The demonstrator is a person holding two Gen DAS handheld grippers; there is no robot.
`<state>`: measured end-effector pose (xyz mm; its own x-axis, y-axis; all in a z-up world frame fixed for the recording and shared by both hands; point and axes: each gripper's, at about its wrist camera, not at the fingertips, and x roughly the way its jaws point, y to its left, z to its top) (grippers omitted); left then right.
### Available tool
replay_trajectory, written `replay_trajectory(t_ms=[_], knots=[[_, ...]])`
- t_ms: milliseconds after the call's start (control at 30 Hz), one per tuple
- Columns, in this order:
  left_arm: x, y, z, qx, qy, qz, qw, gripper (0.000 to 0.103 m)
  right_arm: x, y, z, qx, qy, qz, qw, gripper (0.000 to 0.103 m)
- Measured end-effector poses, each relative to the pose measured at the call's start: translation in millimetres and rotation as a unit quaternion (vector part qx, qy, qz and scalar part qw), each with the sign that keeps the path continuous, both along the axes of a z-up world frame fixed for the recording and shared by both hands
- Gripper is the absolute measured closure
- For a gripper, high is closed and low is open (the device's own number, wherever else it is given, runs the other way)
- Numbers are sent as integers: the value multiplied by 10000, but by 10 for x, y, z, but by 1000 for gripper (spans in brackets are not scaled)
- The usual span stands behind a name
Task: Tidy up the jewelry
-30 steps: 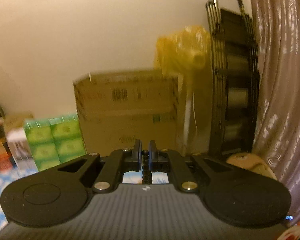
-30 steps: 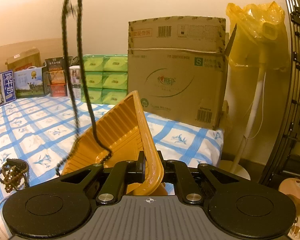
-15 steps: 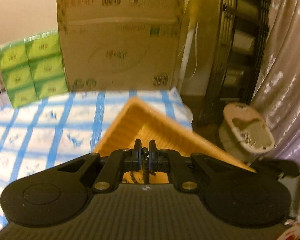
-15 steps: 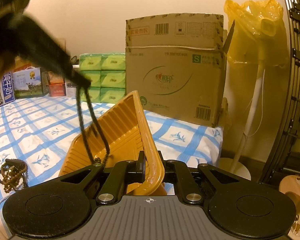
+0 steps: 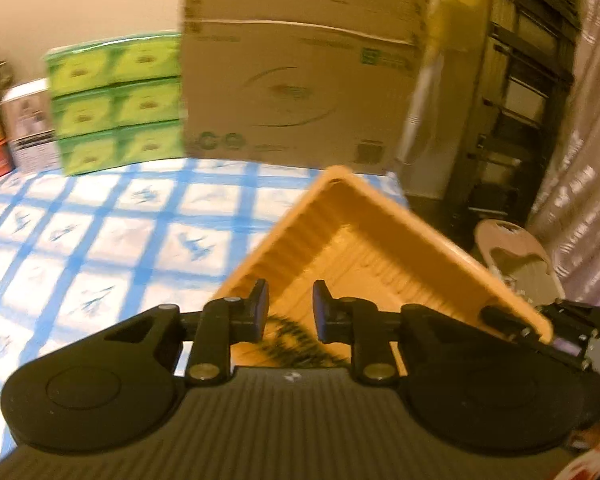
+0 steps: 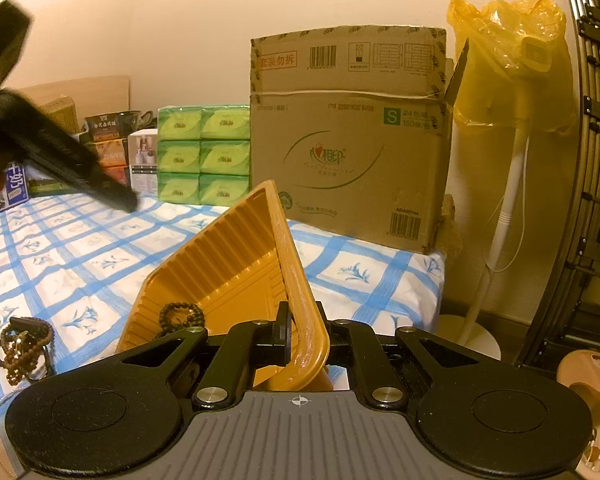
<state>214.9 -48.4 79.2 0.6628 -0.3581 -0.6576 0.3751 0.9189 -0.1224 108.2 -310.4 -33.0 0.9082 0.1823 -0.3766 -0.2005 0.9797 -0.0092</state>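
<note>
Left gripper (image 5: 287,312) hangs over the orange tray (image 5: 364,248), jaws opening, nothing between them; dark beads (image 6: 182,317) (blurred, probably just dropped) lie inside. Right gripper (image 6: 300,338) pinches the tray's rim. More beads (image 6: 20,344) wait on the cloth.

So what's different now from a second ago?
The left gripper came down over the orange tray; its jaws are opening, and the dark bead string it carried now lies in the tray. The right gripper stays clamped on the tray's rim, tilting it. The brown beads haven't moved.
</note>
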Motion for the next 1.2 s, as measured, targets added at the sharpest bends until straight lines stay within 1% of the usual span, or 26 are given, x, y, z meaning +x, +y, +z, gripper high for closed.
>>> replay_trajectory(t_ms=[67, 167, 267, 367, 467, 533, 633, 700, 800, 933, 1033, 1133, 1200], knots=[[-104, 193, -15, -34, -65, 227, 9997, 75, -2, -5, -3, 5, -1, 2, 10000, 94], [-286, 568, -91, -98, -62, 763, 9970, 74, -5, -8, -3, 3, -2, -2, 10000, 94], [-487, 874, -185, 20, -139, 1227, 9924, 73, -9, -6, 1, 2, 0, -10, 10000, 94], [-715, 1089, -300, 127, -170, 1626, 9865, 73, -7, -4, 2, -6, -1, -6, 10000, 94], [-939, 1206, -444, 233, -96, 1816, 9830, 73, -9, 3, 1, -30, 3, -20, 10000, 94], [-1075, 1224, -553, 294, -15, 1855, 9822, 73, -9, 1, 3, -35, 7, -23, 10000, 94], [-1258, 1170, -751, 485, 88, 1812, 9822, 73, -3, 3, 9, -58, 20, -13, 10000, 94], [-1356, 1099, -871, 543, 196, 1685, 9840, 73, -5, 4, 4, -86, 33, -21, 10000, 94], [-1499, 943, -1064, 599, 378, 1368, 9881, 73, -13, 3, -3, -103, 44, -26, 9999, 94], [-1573, 816, -1291, 699, 573, 1269, 9878, 73, -15, -2, -5, -106, 43, -36, 9999, 94], [-1571, 767, -1412, 830, 637, 1306, 9859, 78, -10, -3, -4, -111, 51, -42, 9999, 94], [-1588, 751, -1432, 856, 593, 1342, 9855, 80, -16, -10, -6, -122, 51, -51, 9999, 94], [-1585, 737, -1438, 922, 568, 1337, 9851, 86, -9, -8, -6, -123, 52, -69, 9999, 94]])
